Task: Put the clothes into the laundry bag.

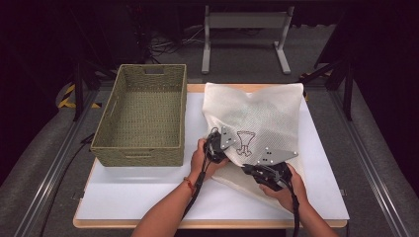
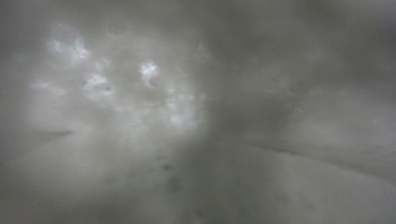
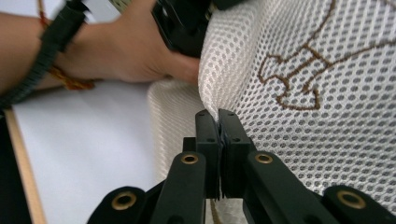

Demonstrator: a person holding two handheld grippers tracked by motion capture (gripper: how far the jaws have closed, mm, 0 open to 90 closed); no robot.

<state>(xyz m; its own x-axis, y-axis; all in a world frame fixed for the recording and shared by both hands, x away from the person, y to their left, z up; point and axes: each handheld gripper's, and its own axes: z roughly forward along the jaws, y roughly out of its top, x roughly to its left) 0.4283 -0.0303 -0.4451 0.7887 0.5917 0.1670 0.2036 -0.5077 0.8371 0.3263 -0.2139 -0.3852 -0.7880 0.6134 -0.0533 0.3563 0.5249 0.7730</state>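
Observation:
A white mesh bag (image 1: 257,113) with a brown stitched motif (image 1: 244,140) lies on the white table top (image 1: 148,192). My right gripper (image 1: 250,170) is at the bag's near edge. In the right gripper view its jaws (image 3: 218,117) are shut on the folded rim of the mesh bag (image 3: 303,116). My left gripper (image 1: 217,143) is pushed against the bag's left edge, and its jaws are hidden by the cloth. The left gripper view is blurred grey mesh (image 2: 196,112) right up against the lens.
A woven olive basket (image 1: 138,157) with nothing in it stands on the left half of the table, close to the left hand (image 3: 140,51). Bare table top lies in front of the basket. A metal stand (image 1: 244,22) is on the floor beyond the table.

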